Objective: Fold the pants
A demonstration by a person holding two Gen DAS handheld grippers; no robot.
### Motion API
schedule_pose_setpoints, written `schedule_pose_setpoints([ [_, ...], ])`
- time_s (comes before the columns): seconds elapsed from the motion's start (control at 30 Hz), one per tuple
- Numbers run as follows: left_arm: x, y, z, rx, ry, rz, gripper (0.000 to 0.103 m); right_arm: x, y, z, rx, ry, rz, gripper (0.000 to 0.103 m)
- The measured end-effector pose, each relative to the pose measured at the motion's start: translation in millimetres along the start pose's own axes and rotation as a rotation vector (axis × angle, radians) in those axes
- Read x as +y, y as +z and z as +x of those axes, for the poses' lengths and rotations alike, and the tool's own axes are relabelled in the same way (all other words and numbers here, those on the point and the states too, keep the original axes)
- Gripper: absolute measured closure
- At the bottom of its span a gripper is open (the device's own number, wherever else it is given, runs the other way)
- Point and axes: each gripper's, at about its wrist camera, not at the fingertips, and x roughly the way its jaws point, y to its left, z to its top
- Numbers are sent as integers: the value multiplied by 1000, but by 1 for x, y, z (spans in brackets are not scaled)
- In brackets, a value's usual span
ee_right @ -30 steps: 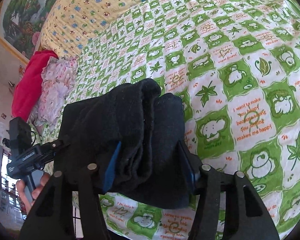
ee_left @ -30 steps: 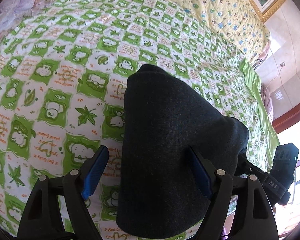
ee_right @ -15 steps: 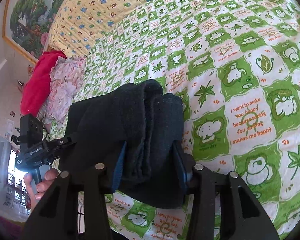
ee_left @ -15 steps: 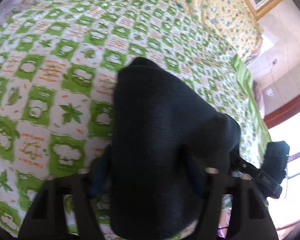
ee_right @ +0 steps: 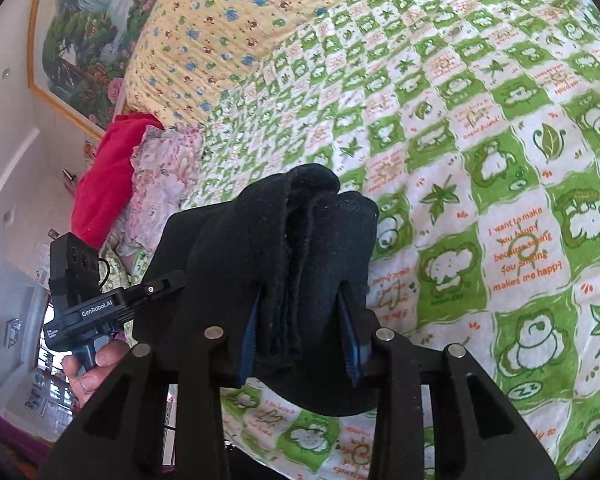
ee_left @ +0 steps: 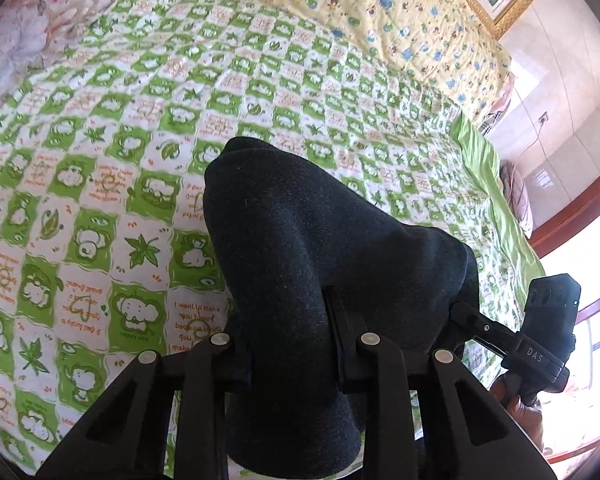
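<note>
Both tongs were clenched on the dark charcoal knit pants (ee_left: 324,264), which were bunched into a thick folded bundle and held between the two tools above the green-and-white checked cartoon bedspread (ee_left: 100,208). Whether the bundle's underside touched the bed could not be told from either view.

Left tongs (ee_left: 288,336): jaws closed tight across a smooth outer face of the fabric, pads almost buried in it. Right tongs (ee_right: 300,332): blue-padded fingers (ee_right: 249,336) pinched several stacked layers, whose raw edges showed as ridges running away from the camera.

Risks noted from here:
- The right-side grip held many layers at once — inner layers looked loosely stacked, so one could slide out if the bundle were lifted or swung, and the fold would open.
- The left grip sat on a rounded bulge rather than an edge; knit cloth is slippery under compression and could creep out of the pads.
- If the two tools moved apart, the bundle would stretch and the folds would skew; if one were released first, the free end would probably drop and unroll.
- Setting down near the bed's edge risked part of the bundle hanging off.

The red pillow (ee_right: 108,176) and floral ruffled pillow (ee_right: 160,184) lay well apart, not in the way.
</note>
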Motion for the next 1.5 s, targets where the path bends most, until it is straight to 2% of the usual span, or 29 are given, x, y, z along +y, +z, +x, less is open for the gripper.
schedule_pose_setpoints([
  [0.33,5,18,-49,-128,61,4,77,44,34,17,0,80,-102,67],
  [0.67,43,55,-76,-236,194,-32,77,92,83,79,30,126,-219,67],
  [1.07,92,114,-59,-271,327,-72,77,121,135,165,90,125,-295,67],
  [1.5,140,133,-25,-246,374,-124,76,124,150,228,158,66,-352,67],
])
